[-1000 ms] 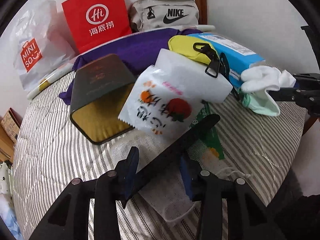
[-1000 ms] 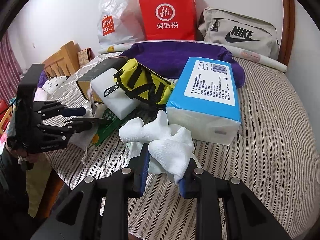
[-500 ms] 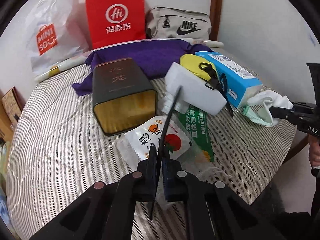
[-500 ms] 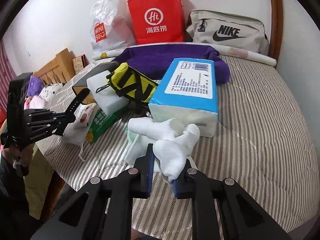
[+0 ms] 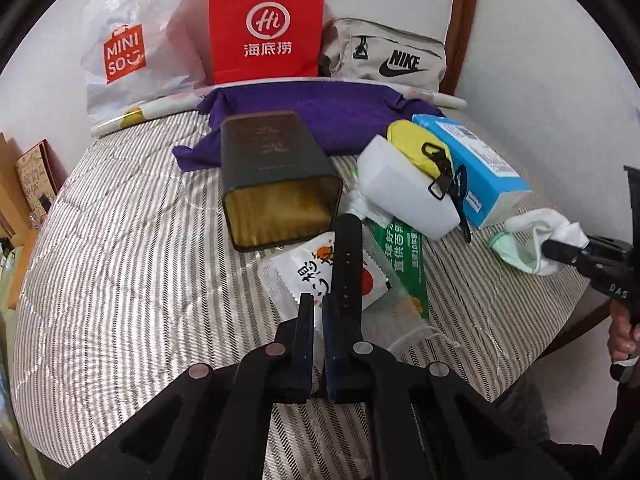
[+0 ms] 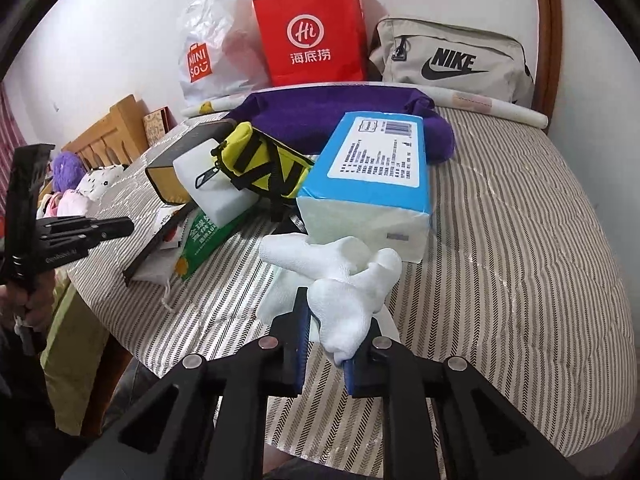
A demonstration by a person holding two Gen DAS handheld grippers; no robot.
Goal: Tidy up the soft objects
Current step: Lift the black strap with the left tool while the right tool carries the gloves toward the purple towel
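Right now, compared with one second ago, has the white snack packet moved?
Yes. The snack packet came down: it covered the white block beside the dark tin; now it lies flat before the tin, under the black strap.

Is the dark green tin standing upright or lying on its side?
Lying on its side. The dark green tin rests lengthwise on the striped bedcover, its gold end facing the camera.
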